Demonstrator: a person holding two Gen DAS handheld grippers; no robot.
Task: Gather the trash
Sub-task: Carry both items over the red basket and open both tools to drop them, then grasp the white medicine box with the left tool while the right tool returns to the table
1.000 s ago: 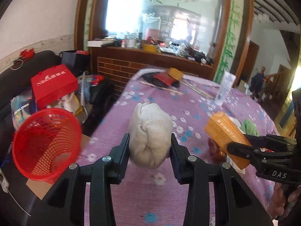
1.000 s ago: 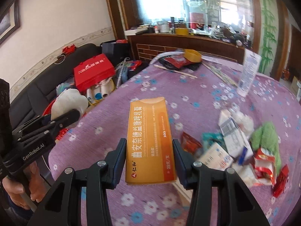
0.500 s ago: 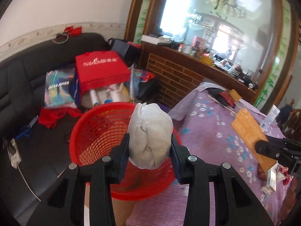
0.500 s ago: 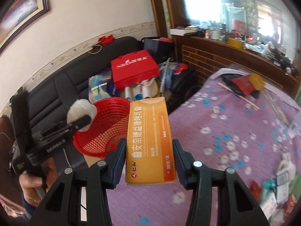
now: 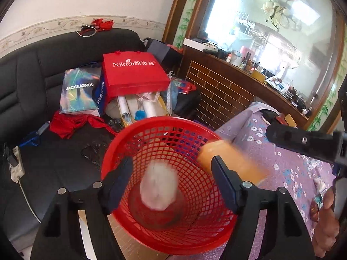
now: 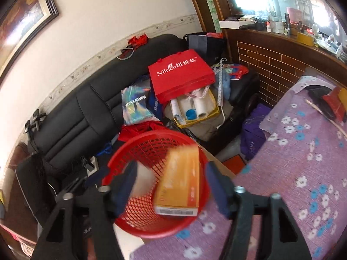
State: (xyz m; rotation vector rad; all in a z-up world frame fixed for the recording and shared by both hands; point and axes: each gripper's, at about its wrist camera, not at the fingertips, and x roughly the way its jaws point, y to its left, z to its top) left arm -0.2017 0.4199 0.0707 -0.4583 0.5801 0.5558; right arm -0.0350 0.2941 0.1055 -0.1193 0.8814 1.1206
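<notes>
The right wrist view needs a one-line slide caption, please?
Open right gripper releases an orange box into the red basket beside the purple floral tablecloth.

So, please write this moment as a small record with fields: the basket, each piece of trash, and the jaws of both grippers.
basket: red mesh basket, beside the purple flowered table
white wad: blurred, inside the basket, free of the jaws
orange box: blurred, over the basket, free of the jaws
left gripper: jaws have just been opening, nothing pressed between them
right gripper: jaws have just been opening, box between them but not touched
</notes>
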